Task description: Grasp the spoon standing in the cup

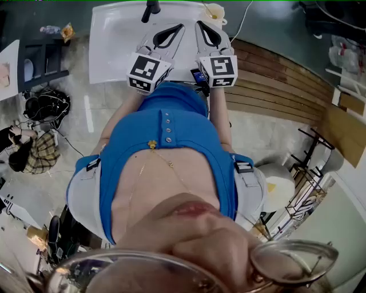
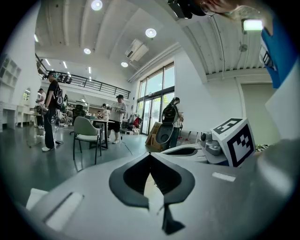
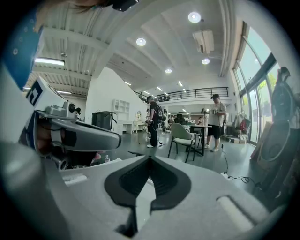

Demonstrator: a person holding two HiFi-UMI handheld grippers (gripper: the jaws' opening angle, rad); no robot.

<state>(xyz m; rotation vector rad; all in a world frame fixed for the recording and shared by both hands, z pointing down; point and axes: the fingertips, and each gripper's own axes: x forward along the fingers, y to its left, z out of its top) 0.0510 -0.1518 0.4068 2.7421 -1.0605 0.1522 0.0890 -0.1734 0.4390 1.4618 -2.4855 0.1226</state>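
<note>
Apparently poised to start, the left gripper (image 1: pixel 180 26) and right gripper (image 1: pixel 199 24) are held side by side at the person's chest, jaws clenched on nothing. They aim toward the cup (image 1: pixel 215 11) at the white table's (image 1: pixel 114 51) far edge; the spoon is too small to discern.

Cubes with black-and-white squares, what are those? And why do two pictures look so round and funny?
Each cube is part of a gripper, a kind of big tongs. A person in a blue top holds one in each hand. The head view comes from a camera on the person's head, looking down at the left gripper and the right gripper by a white table. A pale cup stands at its far corner; any spoon is too small to see. The round pictures come from cameras riding on the grippers, looking out into a big hall. Both grippers' jaws are closed and hold nothing.
</note>
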